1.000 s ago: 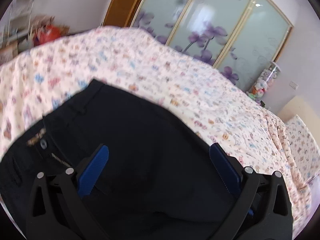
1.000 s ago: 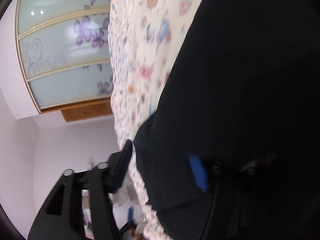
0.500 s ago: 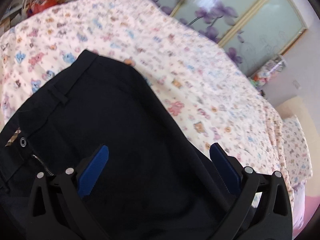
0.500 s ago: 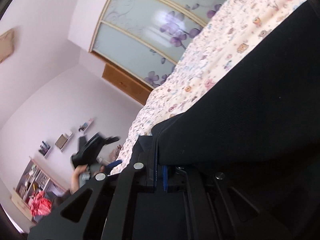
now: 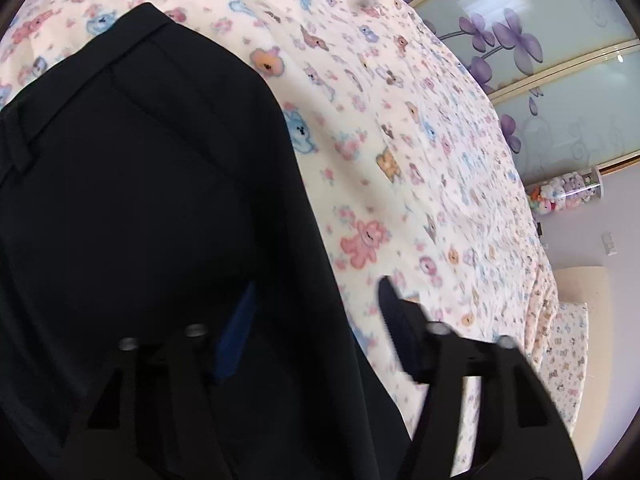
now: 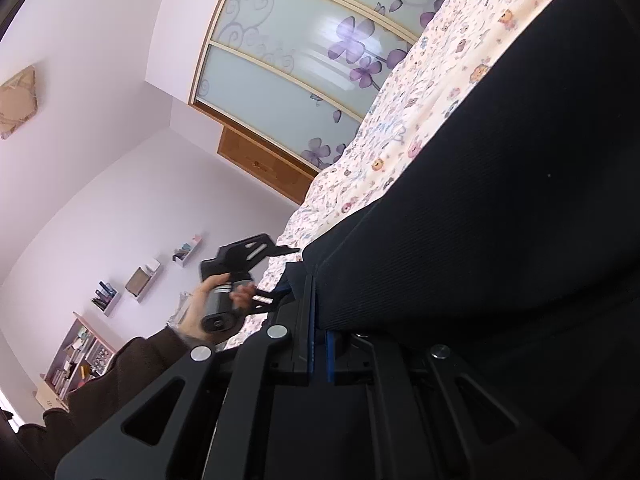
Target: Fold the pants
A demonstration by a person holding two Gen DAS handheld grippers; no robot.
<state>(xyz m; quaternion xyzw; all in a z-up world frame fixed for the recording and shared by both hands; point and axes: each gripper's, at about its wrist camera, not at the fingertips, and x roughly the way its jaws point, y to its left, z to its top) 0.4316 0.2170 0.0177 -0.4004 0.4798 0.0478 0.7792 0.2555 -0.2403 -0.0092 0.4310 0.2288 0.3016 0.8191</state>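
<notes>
Black pants [image 5: 140, 200] lie spread on a bed sheet [image 5: 400, 140] printed with little bears. My left gripper [image 5: 316, 286] points down at their right side edge. Its jaws are closing, one blue pad [image 5: 236, 336] over the black cloth and the other finger [image 5: 396, 332] over the sheet, with the cloth edge between them and a gap still showing. In the right wrist view the left gripper [image 6: 286, 272] is held by a hand [image 6: 200, 312] near the pants' corner. My right gripper [image 6: 318, 320] is shut on an edge of the pants [image 6: 500, 200], which is pinched between its blue pads.
Sliding wardrobe doors [image 6: 300, 60] with purple flowers stand beyond the bed. Wall shelves [image 6: 140, 280] and a bookcase [image 6: 76, 364] are at the left of the room. A tube of plush toys [image 5: 560, 196] and a pillow [image 5: 568, 352] sit past the bed's far end.
My left gripper has come down and moved to the pants' right edge, and its jaws have narrowed. My right gripper has rolled and shut on the pants' edge.
</notes>
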